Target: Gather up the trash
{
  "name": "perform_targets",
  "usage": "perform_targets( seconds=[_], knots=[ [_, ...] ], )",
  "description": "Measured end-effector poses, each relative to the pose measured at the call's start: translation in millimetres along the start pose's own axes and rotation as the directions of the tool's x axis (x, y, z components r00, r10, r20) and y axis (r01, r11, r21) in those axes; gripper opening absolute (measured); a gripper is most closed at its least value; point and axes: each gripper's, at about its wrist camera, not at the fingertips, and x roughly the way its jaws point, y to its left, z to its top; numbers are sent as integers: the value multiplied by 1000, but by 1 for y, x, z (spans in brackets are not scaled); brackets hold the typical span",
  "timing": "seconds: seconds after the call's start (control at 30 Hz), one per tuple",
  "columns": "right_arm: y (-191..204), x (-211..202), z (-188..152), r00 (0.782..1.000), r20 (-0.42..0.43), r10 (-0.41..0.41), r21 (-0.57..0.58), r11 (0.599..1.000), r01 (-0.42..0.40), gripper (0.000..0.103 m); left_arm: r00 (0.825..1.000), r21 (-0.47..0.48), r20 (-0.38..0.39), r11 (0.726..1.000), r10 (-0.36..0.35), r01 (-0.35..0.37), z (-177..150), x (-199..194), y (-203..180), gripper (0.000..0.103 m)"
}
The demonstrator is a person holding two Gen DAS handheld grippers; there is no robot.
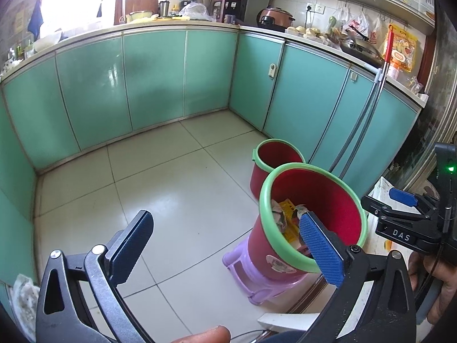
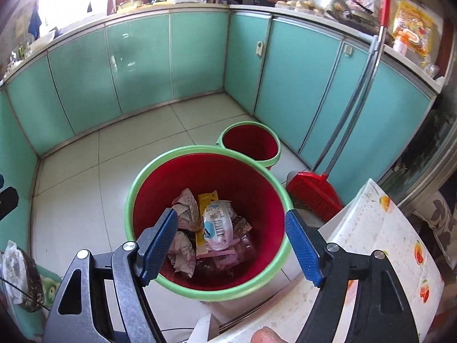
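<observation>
Trash (image 2: 211,228) already lies in near red bin (image 2: 142,188). Both grippers, left (image 1: 225,245) and right (image 2: 231,243), jaws spread, empty. Bare floor (image 1: 171,188); collecting looks nearly done.

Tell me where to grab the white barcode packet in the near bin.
Take the white barcode packet by its upper end, coming straight down through the open mouth of the red bin with the right claw. It lies flat on top of the other wrappers, and the bin's high walls likely block any sideways approach.
</observation>
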Motion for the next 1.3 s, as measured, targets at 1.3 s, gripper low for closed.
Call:
perform_targets(
  seconds=[1.3],
  knots=[
    [-162,-357,-111,883,332,-331,361,910,205,82,931,423,198,883,-307,202,-4,-162,-243,103]
  ],
)
